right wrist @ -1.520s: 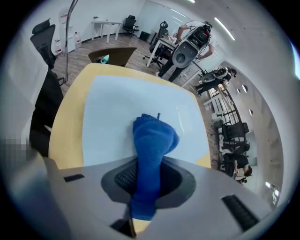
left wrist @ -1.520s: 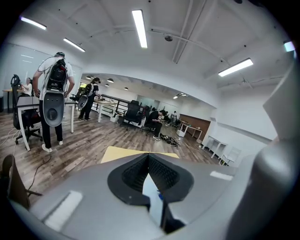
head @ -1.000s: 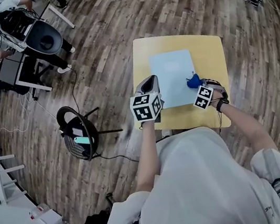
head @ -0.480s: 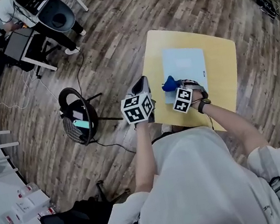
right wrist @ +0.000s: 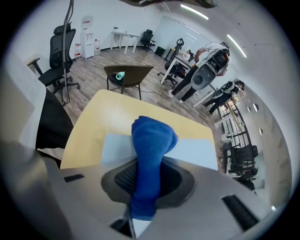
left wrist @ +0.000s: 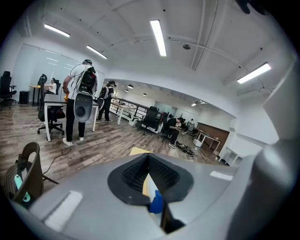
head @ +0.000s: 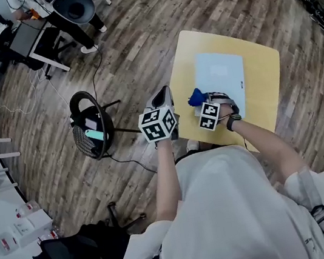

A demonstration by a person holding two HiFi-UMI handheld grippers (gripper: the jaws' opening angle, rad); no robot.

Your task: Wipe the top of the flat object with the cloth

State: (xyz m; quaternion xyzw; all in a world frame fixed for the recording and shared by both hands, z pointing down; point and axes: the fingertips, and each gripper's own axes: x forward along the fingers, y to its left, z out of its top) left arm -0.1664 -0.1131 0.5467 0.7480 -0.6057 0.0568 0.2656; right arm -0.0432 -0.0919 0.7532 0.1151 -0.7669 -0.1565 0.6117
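Observation:
A pale blue flat sheet (head: 221,73) lies on the small yellow table (head: 265,87). My right gripper (head: 204,102) is shut on a blue cloth (head: 196,96), which sits at the sheet's near left corner. In the right gripper view the cloth (right wrist: 152,136) stands bunched between the jaws of the right gripper (right wrist: 149,174), over the sheet (right wrist: 193,147). My left gripper (head: 162,99) hovers off the table's left edge, shut and holding nothing. Past the left gripper (left wrist: 150,177), the left gripper view catches a bit of the cloth (left wrist: 156,202) and the table (left wrist: 139,151).
A black round chair (head: 91,133) with a teal item on it stands on the wood floor left of the table, with cables around it. Desks, chairs and people (head: 39,23) are at the far upper left. White boxes (head: 20,230) lie at the lower left.
My right gripper carried the cloth leftward along the sheet's near part, from its right edge to its left corner. The left gripper stayed beside the table's left edge.

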